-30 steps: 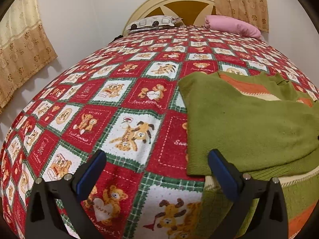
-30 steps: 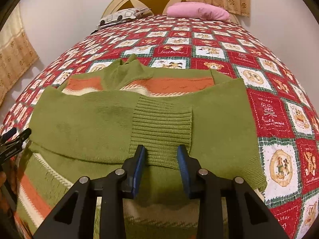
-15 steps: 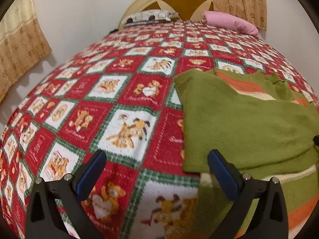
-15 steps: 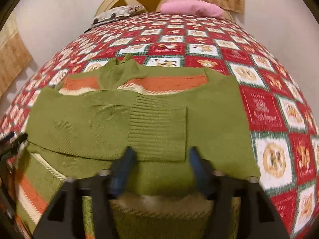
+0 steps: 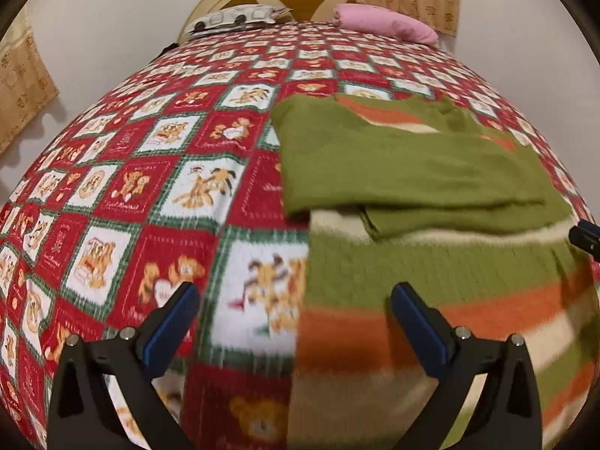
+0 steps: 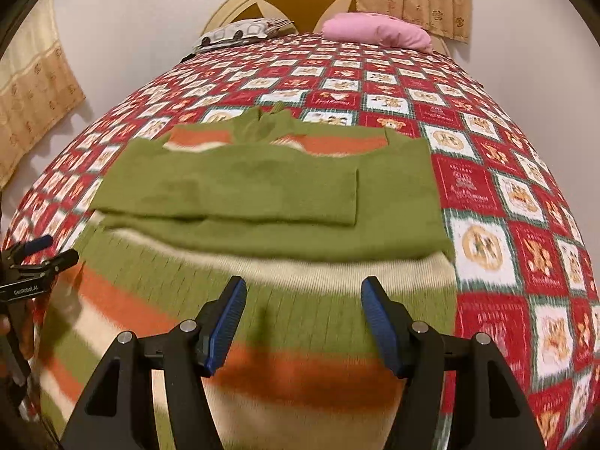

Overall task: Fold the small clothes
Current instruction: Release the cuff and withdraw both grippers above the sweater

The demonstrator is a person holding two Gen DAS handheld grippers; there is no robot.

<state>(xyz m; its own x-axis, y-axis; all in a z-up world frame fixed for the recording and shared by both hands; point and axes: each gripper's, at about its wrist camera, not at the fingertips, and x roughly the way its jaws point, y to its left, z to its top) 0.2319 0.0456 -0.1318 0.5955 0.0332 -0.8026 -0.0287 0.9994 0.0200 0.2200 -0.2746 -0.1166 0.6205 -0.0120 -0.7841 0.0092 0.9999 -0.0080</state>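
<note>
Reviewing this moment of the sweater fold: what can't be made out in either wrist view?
- Sweater bottom hem: both views, cut off by the lower edge and hidden behind the gripper bodies.
- Sweater's near striped part: both views, motion-blurred.
- Left gripper jaws: right wrist view, at the frame edge, too small.
- Bedspread print wording: too small.

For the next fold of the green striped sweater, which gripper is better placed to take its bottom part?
Right. The right gripper hangs open directly over the sweater, while the left gripper straddles its left edge, partly over the bedspread.
</note>
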